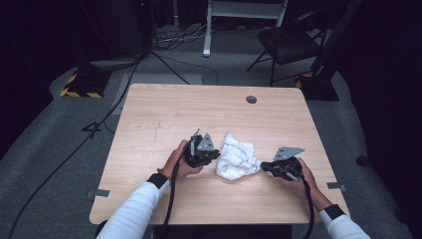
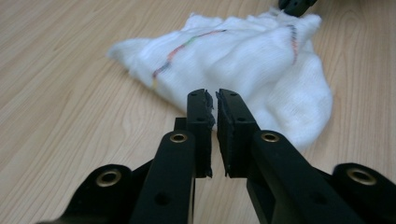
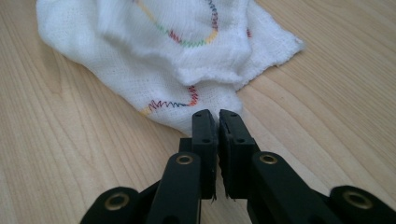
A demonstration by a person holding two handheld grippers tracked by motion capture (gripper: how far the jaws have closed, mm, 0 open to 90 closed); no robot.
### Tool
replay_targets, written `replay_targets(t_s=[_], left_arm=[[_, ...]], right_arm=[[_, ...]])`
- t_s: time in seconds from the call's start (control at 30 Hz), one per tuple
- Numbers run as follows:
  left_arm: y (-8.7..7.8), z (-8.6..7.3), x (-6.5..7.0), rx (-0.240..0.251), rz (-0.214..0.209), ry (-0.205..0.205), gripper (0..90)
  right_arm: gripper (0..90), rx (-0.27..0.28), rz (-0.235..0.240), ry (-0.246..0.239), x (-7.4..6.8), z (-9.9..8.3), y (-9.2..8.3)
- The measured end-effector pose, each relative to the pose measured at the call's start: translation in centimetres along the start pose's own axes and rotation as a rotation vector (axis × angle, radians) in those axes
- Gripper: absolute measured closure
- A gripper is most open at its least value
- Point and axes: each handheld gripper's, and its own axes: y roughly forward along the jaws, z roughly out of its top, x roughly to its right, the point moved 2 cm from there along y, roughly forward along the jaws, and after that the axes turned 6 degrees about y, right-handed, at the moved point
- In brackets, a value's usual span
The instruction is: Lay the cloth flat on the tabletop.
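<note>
A crumpled white cloth (image 1: 237,158) with multicoloured stitching lies on the wooden table (image 1: 164,114), right of its middle. My left gripper (image 1: 215,154) is at the cloth's left edge. In the left gripper view the cloth (image 2: 243,60) spreads just beyond my left gripper (image 2: 215,98), whose jaws stand together with the near hem running in between the tips. My right gripper (image 1: 266,167) meets the cloth's right edge. In the right gripper view my right gripper (image 3: 218,115) is shut on the nearest corner of the cloth (image 3: 177,56).
A round cable hole (image 1: 251,99) sits near the table's far edge. On the grey floor beyond stand a black folding chair (image 1: 288,45), a white frame leg (image 1: 206,30) and loose cables (image 1: 99,124). Cables trail from both grippers over the near table edge.
</note>
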Motion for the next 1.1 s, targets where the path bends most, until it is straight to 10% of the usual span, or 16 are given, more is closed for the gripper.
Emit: replay_targets(t_s=[0.2,0.63,0.93,1.1], left_arm=[[-0.5,-0.6,0.0,0.009,-0.002,-0.032,73.3],[4.3,5.2,3.8,0.022,-0.071,0.065,39.1],[7.0,5.2,3.6,-0.054,-0.090,0.121,48.3],[6.3,4.6,3.0,-0.072,-0.117,0.165,76.1]], right_arm=[[85.6,0.011,-0.007,-0.007,0.0,0.1,-0.3],[85.4,0.012,-0.002,-0.013,-0.2,0.1,-0.1],[85.4,0.018,-0.002,-0.025,-0.2,0.2,-0.2],[85.7,0.025,0.000,-0.024,-0.3,0.3,-0.4]])
